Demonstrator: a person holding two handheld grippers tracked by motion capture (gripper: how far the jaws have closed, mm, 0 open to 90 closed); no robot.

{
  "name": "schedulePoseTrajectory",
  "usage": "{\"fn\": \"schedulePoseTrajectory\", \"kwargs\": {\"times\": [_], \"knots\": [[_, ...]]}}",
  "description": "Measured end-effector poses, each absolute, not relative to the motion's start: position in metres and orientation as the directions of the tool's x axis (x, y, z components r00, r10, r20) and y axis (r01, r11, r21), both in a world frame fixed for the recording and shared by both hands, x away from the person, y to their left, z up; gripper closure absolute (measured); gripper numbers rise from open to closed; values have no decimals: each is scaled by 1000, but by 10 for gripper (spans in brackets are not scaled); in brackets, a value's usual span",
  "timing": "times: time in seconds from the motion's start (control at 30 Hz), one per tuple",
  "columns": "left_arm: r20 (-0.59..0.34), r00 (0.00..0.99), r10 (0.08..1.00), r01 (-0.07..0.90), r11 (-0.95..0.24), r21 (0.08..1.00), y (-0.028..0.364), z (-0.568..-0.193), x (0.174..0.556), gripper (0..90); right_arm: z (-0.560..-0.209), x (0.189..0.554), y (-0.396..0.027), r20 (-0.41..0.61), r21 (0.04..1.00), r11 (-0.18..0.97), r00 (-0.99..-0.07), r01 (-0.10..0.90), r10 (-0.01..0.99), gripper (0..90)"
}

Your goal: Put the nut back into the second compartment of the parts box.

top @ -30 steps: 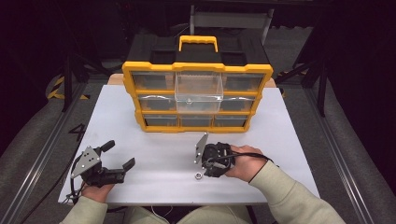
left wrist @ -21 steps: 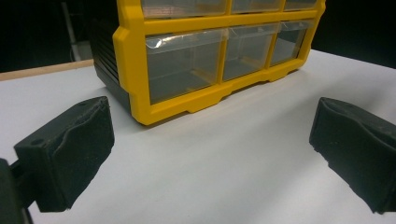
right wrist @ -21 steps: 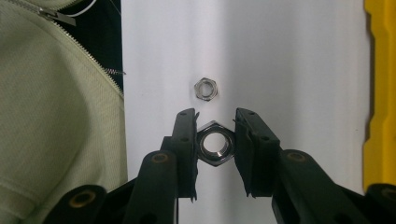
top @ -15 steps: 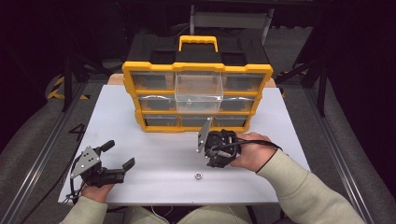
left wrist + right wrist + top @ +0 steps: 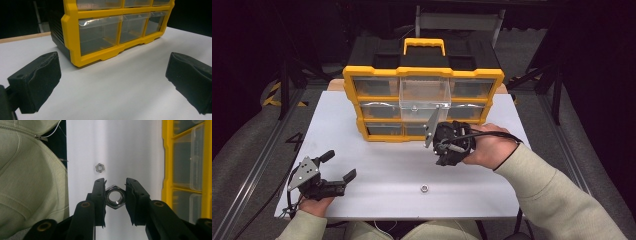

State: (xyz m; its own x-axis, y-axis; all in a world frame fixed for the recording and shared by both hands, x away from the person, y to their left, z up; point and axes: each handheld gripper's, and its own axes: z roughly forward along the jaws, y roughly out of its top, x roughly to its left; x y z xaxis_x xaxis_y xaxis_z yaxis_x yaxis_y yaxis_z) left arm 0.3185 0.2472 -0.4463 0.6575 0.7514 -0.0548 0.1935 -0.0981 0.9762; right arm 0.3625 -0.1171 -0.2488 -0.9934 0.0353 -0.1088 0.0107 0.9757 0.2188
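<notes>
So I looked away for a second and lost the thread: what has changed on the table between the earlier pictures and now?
The right gripper, shut on a hex nut, rose from the table and travelled toward the yellow drawer organizer. A second nut lies where it left. The left gripper stayed put, open.

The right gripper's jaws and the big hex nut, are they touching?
Touching. The right gripper view shows the right gripper with both jaws pressed flat against opposite sides of the hex nut, no gap, lifted above the table.

Two hex nuts (image 5: 115, 196), one drawer organizer (image 5: 422, 75), two tools (image 5: 451, 145)
</notes>
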Motion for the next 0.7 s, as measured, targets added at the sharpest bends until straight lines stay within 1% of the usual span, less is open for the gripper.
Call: {"fn": "schedulePoseTrajectory", "kwargs": {"times": [0.3, 0.47, 0.7], "knots": [[-54, 657, 752, 193, -99, 976, 247, -446, 319, 7, -217, 367, -116, -121, 215, 976, -992, 13, 40, 702], [-57, 655, 754, 196, -96, 976, 247, -446, 318, 7, -205, 370, -114, -125, 222, 975, -991, 17, 46, 702], [-58, 657, 751, 193, -93, 977, 247, -446, 318, 7, -174, 376, -109, -145, 235, 972, -988, 14, 50, 702]]}}
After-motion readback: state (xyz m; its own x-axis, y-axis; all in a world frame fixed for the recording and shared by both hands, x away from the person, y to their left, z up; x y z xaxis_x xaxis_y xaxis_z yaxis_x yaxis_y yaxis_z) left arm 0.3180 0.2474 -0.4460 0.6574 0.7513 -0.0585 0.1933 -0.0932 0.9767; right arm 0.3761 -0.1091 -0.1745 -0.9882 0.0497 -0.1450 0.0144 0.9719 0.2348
